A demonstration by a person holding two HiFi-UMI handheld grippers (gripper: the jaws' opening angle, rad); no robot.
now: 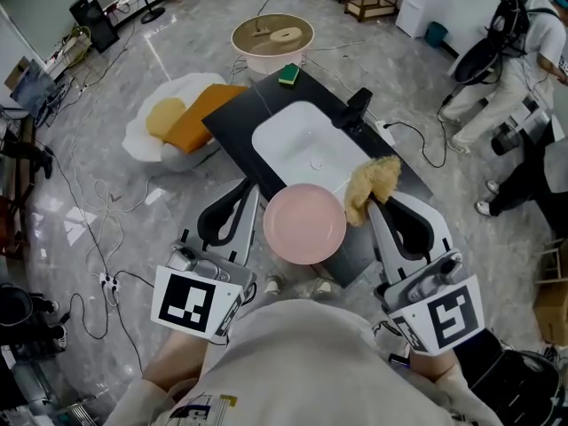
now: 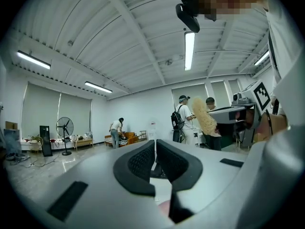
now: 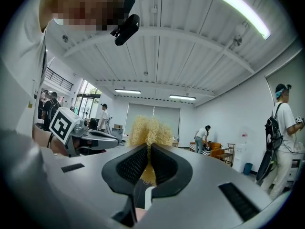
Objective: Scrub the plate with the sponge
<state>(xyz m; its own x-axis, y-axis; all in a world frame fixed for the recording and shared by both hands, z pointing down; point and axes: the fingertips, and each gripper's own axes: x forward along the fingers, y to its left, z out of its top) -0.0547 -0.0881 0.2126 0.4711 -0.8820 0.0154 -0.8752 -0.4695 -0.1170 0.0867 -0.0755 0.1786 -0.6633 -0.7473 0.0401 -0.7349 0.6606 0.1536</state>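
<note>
Plate (image 1: 304, 224), pink and round, held in the air over the near edge of the black bench (image 1: 232, 124), just in front of the white sink (image 1: 297, 140) set into the bench top. Left gripper (image 1: 255, 201): jaws pressed together on the plate's left rim; in the left gripper view (image 2: 155, 149) the two ribbed pads stand almost touching, with only a thin pale edge between them. Right gripper (image 1: 374, 209): jaws clamped on the sponge (image 1: 373, 185), a yellow, fibrous tuft that stands up beyond the pads in the right gripper view (image 3: 150, 128) and whose lower part shows between them. In the head view the sponge lies just beside the plate's right rim, over the sink's near right corner; whether the two touch cannot be told. Each gripper carries a marker cube, left (image 1: 197, 302) and right (image 1: 441, 313). A black faucet (image 1: 355, 111) stands at the sink's right edge. A green scouring pad (image 1: 288, 74) rests at the bench's far corner.
</note>
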